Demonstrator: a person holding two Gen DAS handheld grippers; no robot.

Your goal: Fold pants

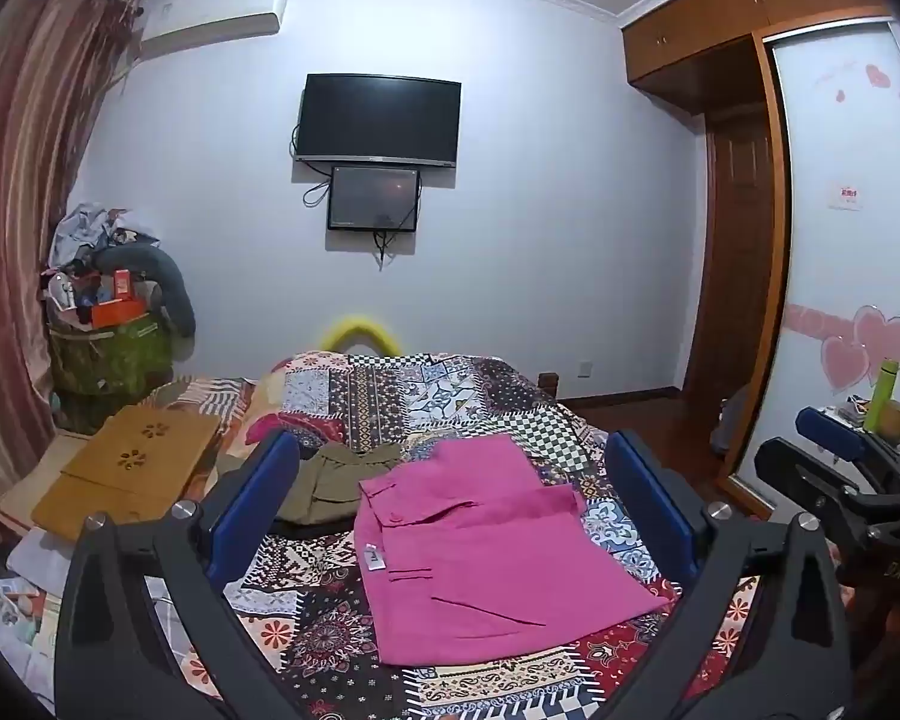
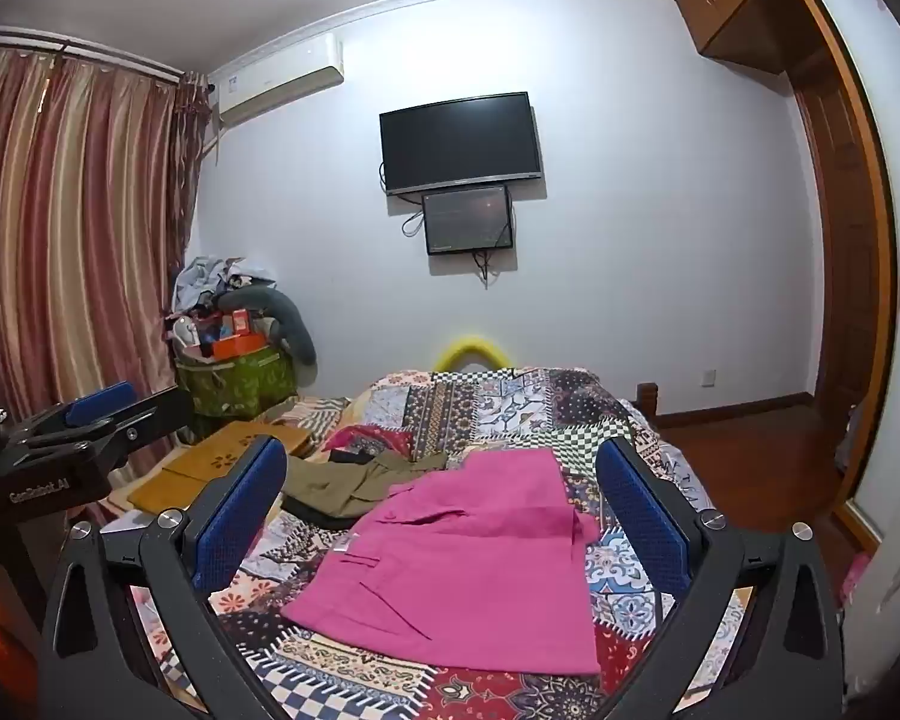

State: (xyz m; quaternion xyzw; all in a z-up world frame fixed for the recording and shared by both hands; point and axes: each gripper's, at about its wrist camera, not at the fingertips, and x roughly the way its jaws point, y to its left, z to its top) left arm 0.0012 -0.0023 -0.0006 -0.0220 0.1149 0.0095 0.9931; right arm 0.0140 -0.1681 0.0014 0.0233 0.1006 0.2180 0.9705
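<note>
Both my left gripper [image 1: 450, 510] and right gripper [image 2: 441, 516] gape empty; ahead, the folded magenta cotton pants [image 1: 486, 546] could bunch if I pinch one layer.

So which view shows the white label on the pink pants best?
The left wrist view: the white label faces the camera on the pink pants. In the right wrist view it is a small, foreshortened sliver.

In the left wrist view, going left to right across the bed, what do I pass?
Tan wooden board → olive garment → pink pants → right gripper, near the right edge.
</note>
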